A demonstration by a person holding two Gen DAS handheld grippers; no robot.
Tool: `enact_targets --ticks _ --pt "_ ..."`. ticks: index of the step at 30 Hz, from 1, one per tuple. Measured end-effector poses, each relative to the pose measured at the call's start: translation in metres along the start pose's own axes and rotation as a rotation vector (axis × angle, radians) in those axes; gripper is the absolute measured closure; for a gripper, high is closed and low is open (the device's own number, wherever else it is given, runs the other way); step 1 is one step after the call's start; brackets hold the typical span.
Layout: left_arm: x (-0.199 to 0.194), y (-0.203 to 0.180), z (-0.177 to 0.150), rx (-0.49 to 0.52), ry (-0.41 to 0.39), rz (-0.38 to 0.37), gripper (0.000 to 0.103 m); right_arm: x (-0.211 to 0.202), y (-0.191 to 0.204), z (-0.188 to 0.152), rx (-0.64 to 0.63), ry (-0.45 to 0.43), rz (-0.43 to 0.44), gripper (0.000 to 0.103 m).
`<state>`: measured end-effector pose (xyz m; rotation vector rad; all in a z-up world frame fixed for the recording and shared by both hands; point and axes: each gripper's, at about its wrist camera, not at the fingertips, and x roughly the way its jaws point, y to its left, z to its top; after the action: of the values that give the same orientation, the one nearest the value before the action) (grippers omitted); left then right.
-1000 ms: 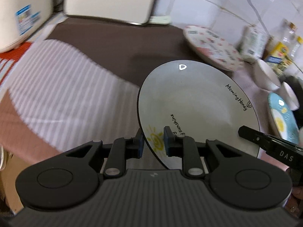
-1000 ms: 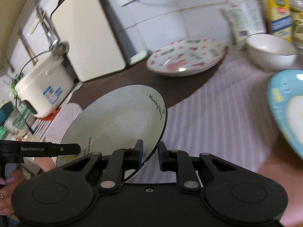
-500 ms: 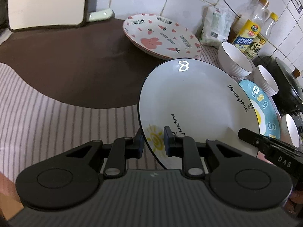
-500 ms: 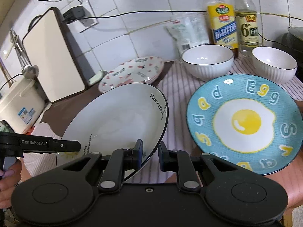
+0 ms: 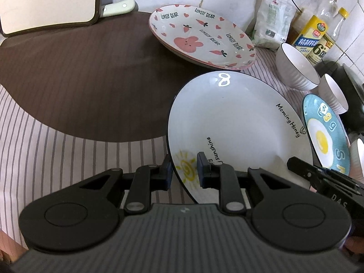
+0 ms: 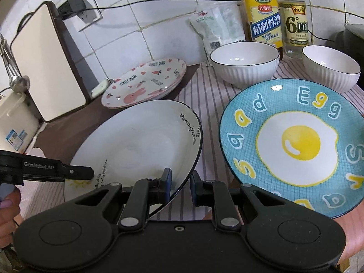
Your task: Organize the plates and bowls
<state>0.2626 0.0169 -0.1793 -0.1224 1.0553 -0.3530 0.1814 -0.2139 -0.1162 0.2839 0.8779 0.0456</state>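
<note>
A white plate (image 5: 236, 125) with a black rim and a sun drawing is held above the striped cloth. My left gripper (image 5: 182, 170) is shut on its near rim by the sun. My right gripper (image 6: 180, 185) is shut on the opposite rim of the same plate (image 6: 136, 141). A pink rabbit plate (image 5: 200, 34) (image 6: 143, 84) lies behind it. A blue egg plate (image 6: 293, 143) (image 5: 323, 136) lies to the right. Two white ribbed bowls (image 6: 244, 62) (image 6: 329, 68) stand behind the egg plate.
A white cutting board (image 6: 45, 61) leans on the tiled wall at the left, a rice cooker (image 6: 13, 125) beside it. Two bottles (image 6: 261, 13) and a bag (image 6: 216, 27) stand at the back wall. A dark pan (image 5: 348, 91) is at the far right.
Both grippers carried the white plate to the right, from near the rice cooker toward the egg plate and bowls. It sits lower and flatter now.
</note>
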Motion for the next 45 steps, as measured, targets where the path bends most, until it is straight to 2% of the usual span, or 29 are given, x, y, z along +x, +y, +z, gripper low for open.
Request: enact_targets --ticks 5,9,14,17,21,25,30,38,45 --pt "0.001 0.000 -0.002 -0.020 -0.001 0.009 0.082 0.001 0.000 -0.001 -0.039 0.012 -0.001 0.081" --pt "-0.002 -0.014 -0.005 0.032 -0.015 0.072 0.082 -0.004 0.002 -0.002 -0.080 0.037 -0.017 0.079" --pt "-0.010 -0.017 -0.013 0.003 0.029 0.076 0.075 -0.028 0.010 -0.007 -0.153 0.026 -0.016 0.075" --pt "-0.023 -0.020 -0.023 -0.010 0.029 0.086 0.071 -0.050 0.002 -0.011 -0.153 0.004 -0.016 0.067" --pt "-0.042 -0.029 -0.030 -0.006 0.014 0.091 0.070 -0.080 -0.019 -0.016 -0.150 -0.051 -0.041 0.060" --pt "-0.060 -0.046 -0.029 0.019 -0.023 0.063 0.070 -0.105 -0.043 -0.019 -0.119 -0.116 -0.086 0.055" --pt "-0.068 -0.081 -0.023 0.085 -0.071 -0.007 0.068 -0.128 -0.069 -0.028 -0.048 -0.180 -0.131 0.049" --pt "-0.046 -0.142 -0.011 0.267 -0.100 -0.130 0.062 -0.125 -0.097 -0.046 0.085 -0.215 -0.192 0.048" --pt "-0.012 -0.185 0.003 0.446 -0.097 -0.153 0.059 -0.106 -0.117 -0.054 0.172 -0.226 -0.218 0.048"
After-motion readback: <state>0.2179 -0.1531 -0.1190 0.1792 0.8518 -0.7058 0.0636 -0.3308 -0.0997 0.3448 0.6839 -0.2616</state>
